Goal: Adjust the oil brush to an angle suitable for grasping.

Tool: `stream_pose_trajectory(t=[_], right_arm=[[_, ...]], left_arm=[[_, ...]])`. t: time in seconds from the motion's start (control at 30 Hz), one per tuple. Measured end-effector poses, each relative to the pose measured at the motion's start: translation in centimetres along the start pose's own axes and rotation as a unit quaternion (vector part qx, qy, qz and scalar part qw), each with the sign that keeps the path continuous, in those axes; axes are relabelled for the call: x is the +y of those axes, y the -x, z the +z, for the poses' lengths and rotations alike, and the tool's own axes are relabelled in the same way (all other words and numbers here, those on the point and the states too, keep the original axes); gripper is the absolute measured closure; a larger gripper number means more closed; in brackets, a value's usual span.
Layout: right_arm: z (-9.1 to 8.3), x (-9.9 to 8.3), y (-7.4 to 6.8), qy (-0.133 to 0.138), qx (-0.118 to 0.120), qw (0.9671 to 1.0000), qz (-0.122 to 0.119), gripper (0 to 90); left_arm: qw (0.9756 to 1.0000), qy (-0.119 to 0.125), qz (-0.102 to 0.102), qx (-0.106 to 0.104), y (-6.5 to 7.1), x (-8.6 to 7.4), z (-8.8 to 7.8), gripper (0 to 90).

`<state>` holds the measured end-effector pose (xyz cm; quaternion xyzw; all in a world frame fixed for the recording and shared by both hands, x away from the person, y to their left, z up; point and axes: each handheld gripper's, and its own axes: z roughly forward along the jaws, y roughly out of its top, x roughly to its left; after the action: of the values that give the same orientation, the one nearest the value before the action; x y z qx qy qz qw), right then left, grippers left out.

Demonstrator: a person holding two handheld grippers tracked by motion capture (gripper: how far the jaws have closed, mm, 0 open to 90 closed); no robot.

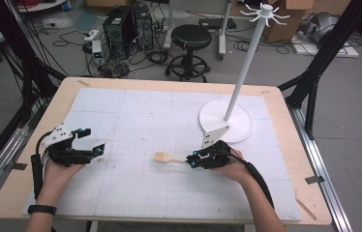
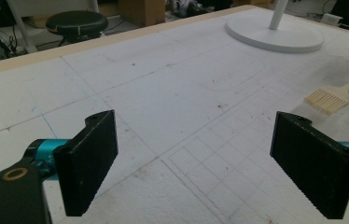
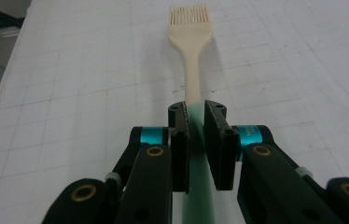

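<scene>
Right gripper: we hold it at the near right of the counter; its jaws are clenched on the green handle of one brush.
Brush: one, cream head with comb-like bristles and a cream neck turning green toward the handle; it runs straight out ahead of our right jaws, head farthest from them, low over the counter. We see the brush pointing toward our left gripper, well apart from it.
Left gripper: one, at the near left; its jaws are released and stand wide, with only bare counter between them. From it, the brush sits ahead and to the right of the right-hand jaw.
Stand: one white pole on a round white base, with small arms at its top, beyond our right jaws.
Stool: one black, on the floor past the counter.
Writing: small print on the blue ring beside our right jaws, too fine to read.
Containers: none we can count.
</scene>
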<state>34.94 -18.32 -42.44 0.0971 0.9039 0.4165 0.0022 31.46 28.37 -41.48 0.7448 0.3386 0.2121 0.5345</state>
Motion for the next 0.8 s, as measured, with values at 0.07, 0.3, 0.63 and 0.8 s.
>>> stream_pose_trajectory(t=[0.07, 0.3, 0.63, 0.8], right_arm=[[0.7, 0.2, -0.1, -0.004, 0.002, 1.0000, -0.002, 81.2], [2.1, 0.7, -0.5, -0.009, 0.011, 0.9999, -0.008, 81.2], [3.4, 0.9, -0.6, -0.030, 0.005, 0.9993, -0.023, 78.6], [3.0, 0.9, -0.7, -0.021, -0.010, 0.9997, -0.008, 57.9]], left_arm=[[1.0000, 0.000, -0.001, -0.001, 0.0, 0.0, 0.0, 15.6], [1.0000, -0.003, 0.001, -0.001, 0.1, 0.0, 0.2, 15.6], [1.0000, -0.005, 0.001, -0.004, 0.2, -0.1, 0.4, 15.6], [1.0000, -0.004, 0.002, -0.006, 0.3, -0.1, 0.4, 15.5]])
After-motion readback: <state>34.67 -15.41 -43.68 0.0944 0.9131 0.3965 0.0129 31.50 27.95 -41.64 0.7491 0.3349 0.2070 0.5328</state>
